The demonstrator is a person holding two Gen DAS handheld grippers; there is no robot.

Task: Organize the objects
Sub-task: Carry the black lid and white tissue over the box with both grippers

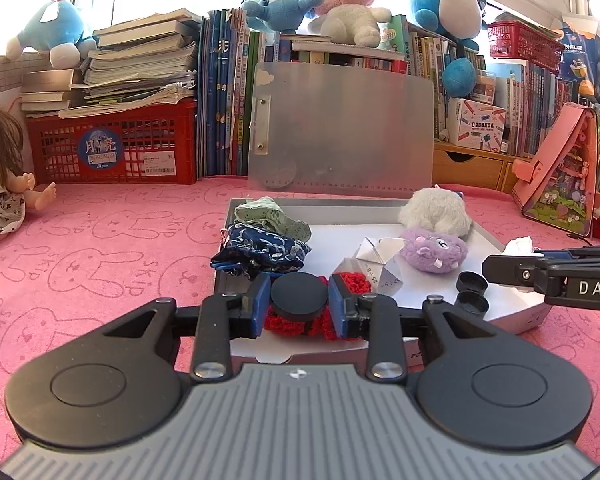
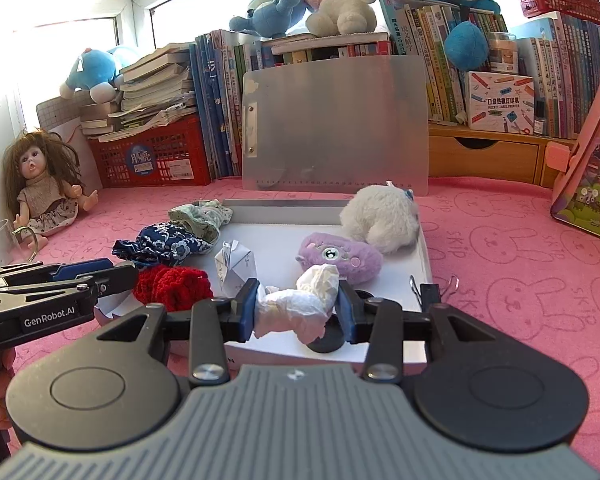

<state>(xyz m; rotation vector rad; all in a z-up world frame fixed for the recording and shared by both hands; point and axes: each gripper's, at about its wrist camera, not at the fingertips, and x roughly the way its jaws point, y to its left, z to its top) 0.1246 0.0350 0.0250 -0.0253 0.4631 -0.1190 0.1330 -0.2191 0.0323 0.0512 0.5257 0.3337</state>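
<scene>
Two grips: flat black disc (image 1: 299, 297), crumpled tissue (image 2: 300, 307) crosswise

Both wrist views close, angled down at shared white tray (image 1: 516, 312) (image 2: 422, 354); left view from left.

We see a pink tabletop (image 1: 100, 240) printed with darker pink rabbit outlines and the word SKIP. On it sits a white tray (image 2: 422, 264) with a grey rim. Inside, a red crocheted piece (image 2: 172, 286) lies beside a navy cloth (image 2: 164, 244) with a white floral print and a pale green cloth (image 2: 200, 216) with small dots. We note a lilac plush (image 2: 340, 256), a white plush (image 2: 380, 220), and white folded paper (image 2: 236, 266) with dark digits. The left claw (image 1: 299, 300) has blue pads around a black disc (image 1: 299, 296); the right claw (image 2: 298, 308) has blue pads around crumpled white tissue (image 2: 300, 304).
</scene>
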